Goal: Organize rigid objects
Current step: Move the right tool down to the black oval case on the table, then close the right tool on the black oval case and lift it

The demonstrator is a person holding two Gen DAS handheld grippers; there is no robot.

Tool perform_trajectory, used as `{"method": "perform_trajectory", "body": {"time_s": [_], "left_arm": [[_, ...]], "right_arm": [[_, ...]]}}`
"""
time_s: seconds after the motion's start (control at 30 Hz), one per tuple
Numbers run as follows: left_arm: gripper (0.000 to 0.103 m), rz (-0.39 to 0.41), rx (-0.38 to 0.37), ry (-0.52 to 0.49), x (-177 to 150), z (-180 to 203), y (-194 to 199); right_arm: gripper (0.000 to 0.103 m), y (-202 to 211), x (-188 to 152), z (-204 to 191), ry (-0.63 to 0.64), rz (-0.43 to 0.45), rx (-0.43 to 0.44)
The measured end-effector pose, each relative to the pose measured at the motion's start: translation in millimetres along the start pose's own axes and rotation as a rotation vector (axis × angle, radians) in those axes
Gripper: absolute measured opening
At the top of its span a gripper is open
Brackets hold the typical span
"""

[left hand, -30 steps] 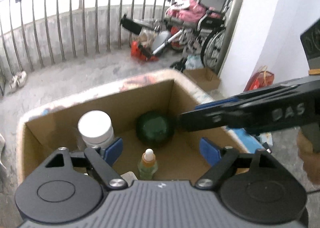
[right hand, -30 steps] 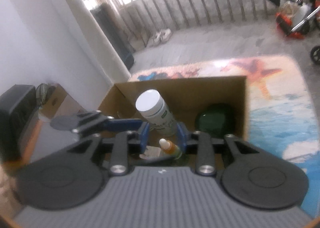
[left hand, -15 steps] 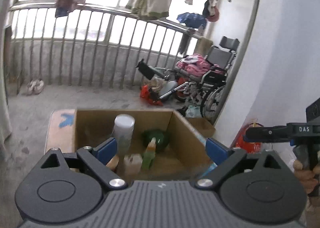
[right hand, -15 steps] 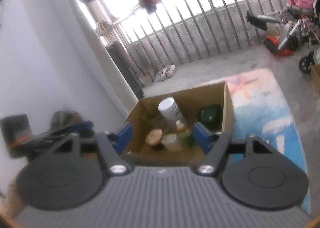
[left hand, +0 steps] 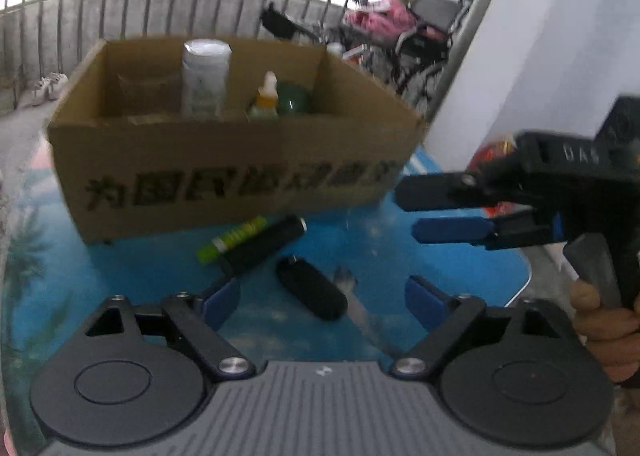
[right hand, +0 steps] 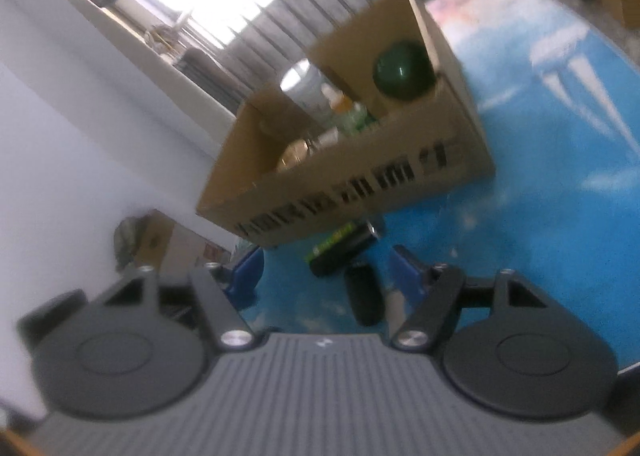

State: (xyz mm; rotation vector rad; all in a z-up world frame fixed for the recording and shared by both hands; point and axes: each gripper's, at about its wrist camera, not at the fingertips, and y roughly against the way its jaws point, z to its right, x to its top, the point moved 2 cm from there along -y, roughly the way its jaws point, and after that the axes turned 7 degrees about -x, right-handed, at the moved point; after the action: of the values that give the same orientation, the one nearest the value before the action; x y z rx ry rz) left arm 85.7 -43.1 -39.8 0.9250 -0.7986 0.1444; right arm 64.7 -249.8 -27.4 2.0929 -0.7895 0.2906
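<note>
Both wrist cameras have dropped from looking down into the cardboard box to a low view of its printed front wall and the blue mat before it.

Left wrist view: the left hand-held gripper [left hand: 316, 302] is spread wide and holds nothing. Between its fingers, at lower centre, a short black cylinder [left hand: 311, 293] lies on the blue mat [left hand: 120, 276], its long axis running from upper left to lower right. Just above it a longer black tube [left hand: 264, 244] and a green-labelled tube [left hand: 232, 238] lie side by side, slanting up to the right, close to the cardboard box [left hand: 224, 176]. The right hand-held gripper [left hand: 404, 208] enters from the right edge, open and empty, higher and further from the cylinder.

Right wrist view: blurred and tilted. The right hand-held gripper [right hand: 326, 270] is open wide and empty. The short black cylinder [right hand: 364, 292] sits at lower centre between its fingers, its axis nearly along them; the tubes lie beyond, towards the box.

My judgement: the left hand-held gripper is nearer, and the cylinder lies skewed across its opening.
</note>
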Motion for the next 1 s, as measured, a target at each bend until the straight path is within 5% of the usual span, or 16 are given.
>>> {"method": "perform_trajectory", "body": {"time_s": [0.23, 0.4, 0.6, 1.0], "left_arm": [[0.065, -0.059, -0.048, 0.046, -7.3, -6.5, -31.5], [0.058, -0.074, -0.084, 0.079, -5.9, -15.5, -43.6], [0.055, -0.077, -0.092, 0.079, -1.9, -17.7, -50.5], [0.057, -0.076, -0.107, 0.06, 0.2, -20.1, -50.7]], "right_arm": [[0.054, -43.0, -5.7, 8.7, -0.041, -0.081, 0.018], [0.029, -66.2, -8.6, 19.0, -0.08, -0.122, 0.006], [0.017, -88.9, -10.7, 28.0, -0.101, -0.162, -0.013], [0.018, -83.1, -11.6, 30.4, -0.108, -0.175, 0.028]]}}
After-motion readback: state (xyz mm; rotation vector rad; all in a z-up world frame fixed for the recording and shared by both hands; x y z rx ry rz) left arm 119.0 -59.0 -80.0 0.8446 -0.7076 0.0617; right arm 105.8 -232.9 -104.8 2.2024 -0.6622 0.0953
